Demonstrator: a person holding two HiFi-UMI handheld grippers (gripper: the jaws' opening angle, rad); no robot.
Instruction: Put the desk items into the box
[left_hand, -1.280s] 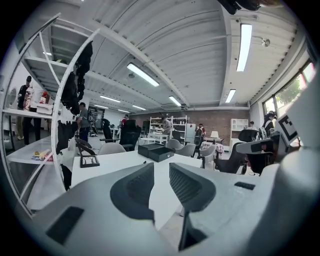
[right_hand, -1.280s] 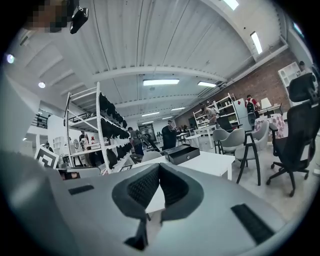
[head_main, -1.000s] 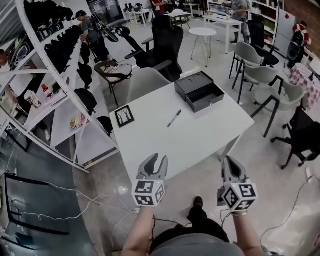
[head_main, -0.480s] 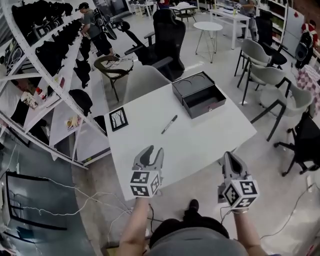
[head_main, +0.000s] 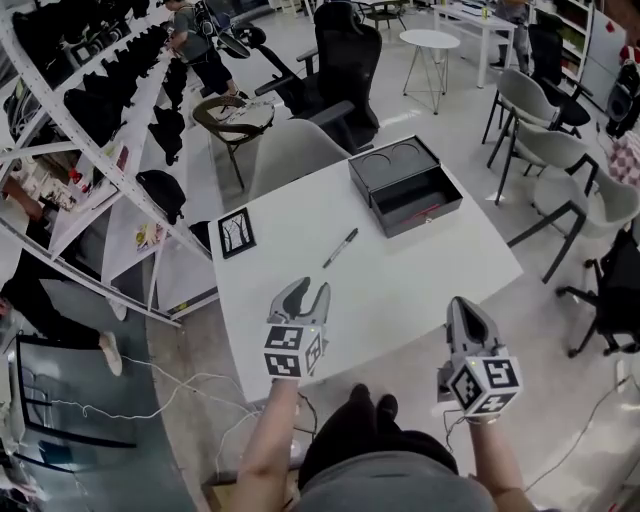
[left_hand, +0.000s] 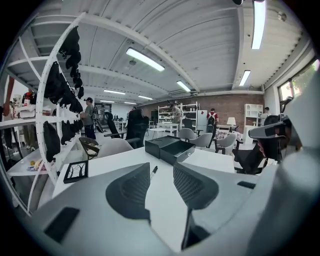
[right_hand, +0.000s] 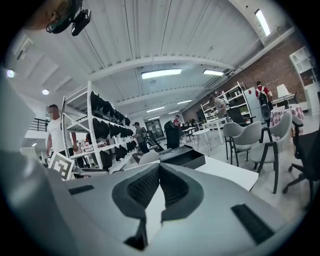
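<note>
A dark open box (head_main: 405, 186) with its lid lying beside it sits at the far right of the white table (head_main: 420, 290); it also shows in the left gripper view (left_hand: 170, 148) and the right gripper view (right_hand: 181, 156). A black pen (head_main: 340, 247) lies mid-table, and a small framed picture (head_main: 236, 233) lies at the far left. My left gripper (head_main: 304, 293) hovers over the near table edge, jaws open and empty, pointing at the pen (left_hand: 153, 170). My right gripper (head_main: 461, 312) hangs off the near right edge, jaws shut with nothing in them.
A grey chair (head_main: 292, 152) stands behind the table, with more chairs at the right (head_main: 545, 150). White shelving (head_main: 95, 150) with dark items runs along the left. Cables (head_main: 150, 395) trail on the floor at the lower left. A person (head_main: 200, 50) stands far back.
The view has shifted closer over the table. My left gripper has come forward over the near edge, and its jaws look a little wider. The right gripper keeps its place.
</note>
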